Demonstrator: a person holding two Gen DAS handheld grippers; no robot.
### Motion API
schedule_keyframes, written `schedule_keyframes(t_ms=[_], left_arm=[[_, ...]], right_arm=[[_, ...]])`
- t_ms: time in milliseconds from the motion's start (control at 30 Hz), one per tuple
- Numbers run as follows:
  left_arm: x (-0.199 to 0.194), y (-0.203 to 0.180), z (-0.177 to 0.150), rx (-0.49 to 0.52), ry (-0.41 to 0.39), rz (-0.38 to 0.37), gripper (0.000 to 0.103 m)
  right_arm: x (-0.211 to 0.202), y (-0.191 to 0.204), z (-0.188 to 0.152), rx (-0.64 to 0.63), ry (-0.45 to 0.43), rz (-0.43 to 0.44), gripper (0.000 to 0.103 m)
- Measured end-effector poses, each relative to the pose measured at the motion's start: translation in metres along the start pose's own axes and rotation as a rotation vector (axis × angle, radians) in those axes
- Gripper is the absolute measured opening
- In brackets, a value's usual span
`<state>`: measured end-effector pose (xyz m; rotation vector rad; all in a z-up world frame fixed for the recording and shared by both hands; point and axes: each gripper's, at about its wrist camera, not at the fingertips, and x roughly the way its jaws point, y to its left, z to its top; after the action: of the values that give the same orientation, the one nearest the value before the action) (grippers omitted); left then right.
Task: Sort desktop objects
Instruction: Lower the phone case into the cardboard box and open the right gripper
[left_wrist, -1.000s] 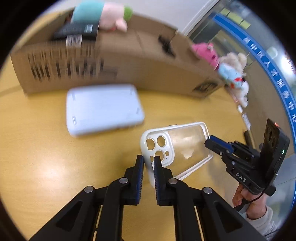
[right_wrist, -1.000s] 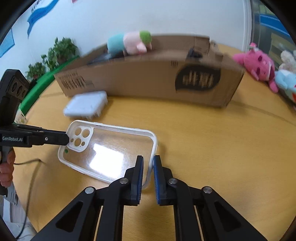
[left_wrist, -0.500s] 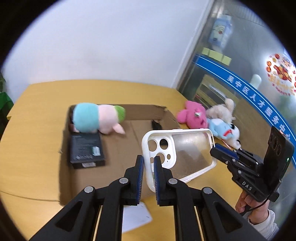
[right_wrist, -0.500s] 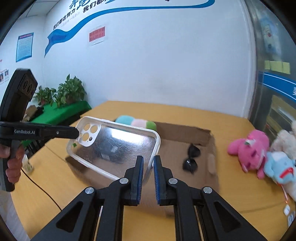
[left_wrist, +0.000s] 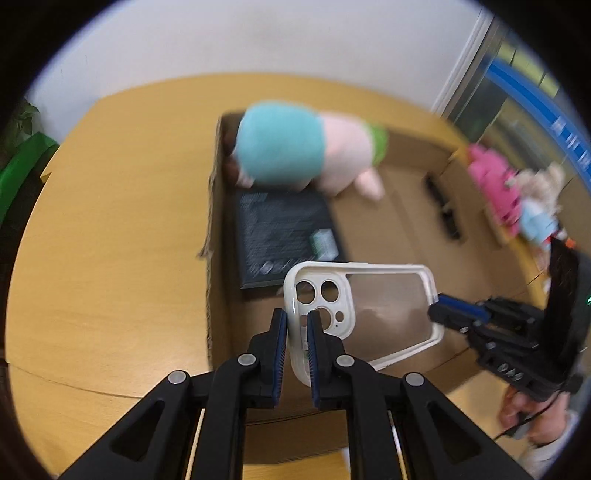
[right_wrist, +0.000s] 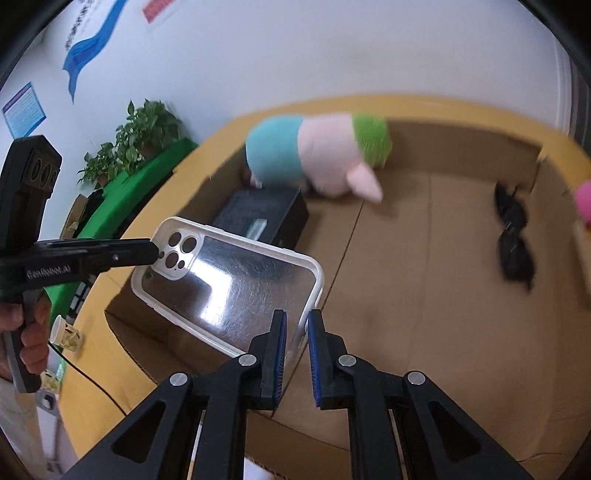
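Note:
Both grippers hold a clear phone case with a white rim (left_wrist: 384, 310) (right_wrist: 236, 284) in the air above an open cardboard box (left_wrist: 399, 229) (right_wrist: 424, 258). My left gripper (left_wrist: 295, 332) is shut on the camera-cutout end. My right gripper (right_wrist: 295, 332) is shut on the opposite end; it also shows in the left wrist view (left_wrist: 443, 314). The left gripper shows in the right wrist view (right_wrist: 147, 253). In the box lie a blue, pink and green plush toy (left_wrist: 295, 147) (right_wrist: 314, 155), a black flat box (left_wrist: 284, 236) (right_wrist: 258, 214) and black sunglasses (right_wrist: 513, 236) (left_wrist: 443, 210).
The box sits on a yellow wooden table (left_wrist: 110, 258). Pink, white and blue plush toys (left_wrist: 517, 195) lie to the right of the box. Potted plants (right_wrist: 136, 136) on a green stand are at the left beyond the table edge.
Both grippers have lifted the phone case off the table and carried it forward over the open box. The views now tilt down into the box.

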<state>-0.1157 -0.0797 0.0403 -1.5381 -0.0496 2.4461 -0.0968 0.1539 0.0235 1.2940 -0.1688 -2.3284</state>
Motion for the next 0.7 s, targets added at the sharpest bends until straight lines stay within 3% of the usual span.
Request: schedule_keyframes(t_ms=[200,400,533,600,633,667,700], left_arm=[[0.037,-0.002,-0.008,0.068,0.150,0.116,0.010],[0.047,-0.011,-0.012,0.142,0.220,0.246,0.011],[0.043,-0.012,-0.015,0.143,0.213,0.240,0.017],[0.029,-0.008,-0.018,0.109,0.165,0.216,0.017],[0.017,-0.008,-0.020,0.104,0.115,0.208,0.018],[0.001,-0.009,-0.024,0.092,0.050,0.191,0.019],[-0.015,-0.010,-0.029,0.075,-0.012,0.162,0.026]], right_arm=[[0.036,-0.004,0.001,0.032,0.154,0.012,0.013],[0.060,0.003,0.000,0.035,0.281,0.034,0.017],[0.059,0.004,-0.001,0.041,0.258,0.059,0.033],[0.046,0.005,-0.002,0.027,0.212,0.060,0.040],[0.032,0.007,-0.002,0.013,0.167,0.035,0.051],[0.015,0.012,-0.002,-0.016,0.112,-0.035,0.068],[-0.002,0.018,-0.003,-0.048,0.056,-0.100,0.074]])
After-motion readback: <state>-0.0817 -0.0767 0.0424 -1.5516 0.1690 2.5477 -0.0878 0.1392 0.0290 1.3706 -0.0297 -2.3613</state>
